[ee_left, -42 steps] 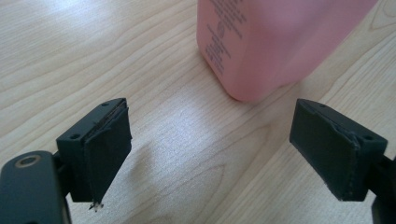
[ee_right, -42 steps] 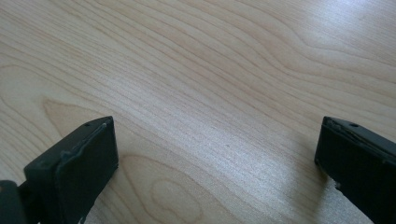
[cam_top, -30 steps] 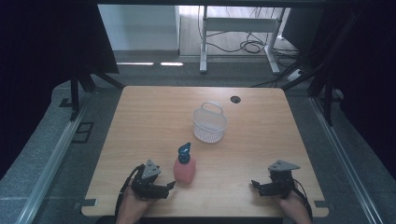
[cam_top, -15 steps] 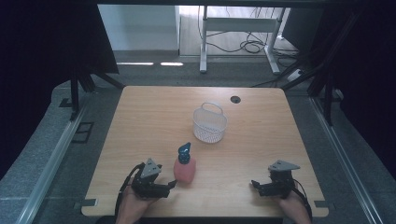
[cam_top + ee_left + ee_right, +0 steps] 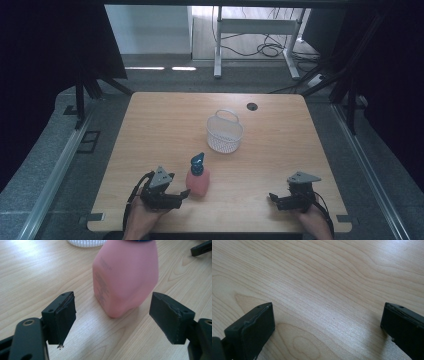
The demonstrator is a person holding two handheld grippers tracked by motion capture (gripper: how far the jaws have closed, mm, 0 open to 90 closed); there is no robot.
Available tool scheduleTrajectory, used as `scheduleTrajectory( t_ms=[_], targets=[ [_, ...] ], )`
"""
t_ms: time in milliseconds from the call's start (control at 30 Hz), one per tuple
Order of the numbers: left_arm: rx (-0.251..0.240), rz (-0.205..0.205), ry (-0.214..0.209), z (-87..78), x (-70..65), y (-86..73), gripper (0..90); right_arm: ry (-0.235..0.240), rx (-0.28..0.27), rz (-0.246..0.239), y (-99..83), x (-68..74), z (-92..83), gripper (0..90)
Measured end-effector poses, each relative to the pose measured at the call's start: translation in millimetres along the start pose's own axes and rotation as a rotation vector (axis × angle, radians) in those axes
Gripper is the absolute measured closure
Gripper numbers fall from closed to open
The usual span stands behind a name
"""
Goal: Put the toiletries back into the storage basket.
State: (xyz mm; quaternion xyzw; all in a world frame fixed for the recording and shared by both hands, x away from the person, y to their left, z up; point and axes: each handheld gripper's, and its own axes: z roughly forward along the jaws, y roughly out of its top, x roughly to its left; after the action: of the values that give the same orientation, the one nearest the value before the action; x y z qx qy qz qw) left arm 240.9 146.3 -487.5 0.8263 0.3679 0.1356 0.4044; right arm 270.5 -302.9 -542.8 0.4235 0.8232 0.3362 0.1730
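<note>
1. The left hand-held gripper (image 5: pixel 184 195) rests near the counter's (image 5: pixel 150 130) front edge, its jaws spread and just now closing in; the pink spray bottle (image 5: pixel 198 181) stands upright just ahead of them, not yet between the pads, which touch nothing.
2. In the left gripper view the pink spray bottle (image 5: pixel 126 277) fills the gap ahead of the jaws, with bare wood on either side.
3. The right hand-held gripper (image 5: pixel 271 196) lies near the front right corner, jaws spread wide over bare wood, well apart from the bottle.
4. A white mesh basket (image 5: pixel 224 133) with a raised handle stands mid-counter, behind the bottle; it appears empty.
5. The counter is pale wood grain with a dark cable hole (image 5: pixel 251 106) near its far edge; grey floor surrounds it.
</note>
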Motion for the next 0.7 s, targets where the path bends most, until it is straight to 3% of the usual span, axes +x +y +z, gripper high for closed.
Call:
scheduleTrajectory(
  t_ms=[700],
  targets=[
    [-0.036,0.036,-0.027,6.8,-6.9,37.0,25.3,0.0,0.0,0.001,0.3,0.1,0.3,0.0]
  ],
)
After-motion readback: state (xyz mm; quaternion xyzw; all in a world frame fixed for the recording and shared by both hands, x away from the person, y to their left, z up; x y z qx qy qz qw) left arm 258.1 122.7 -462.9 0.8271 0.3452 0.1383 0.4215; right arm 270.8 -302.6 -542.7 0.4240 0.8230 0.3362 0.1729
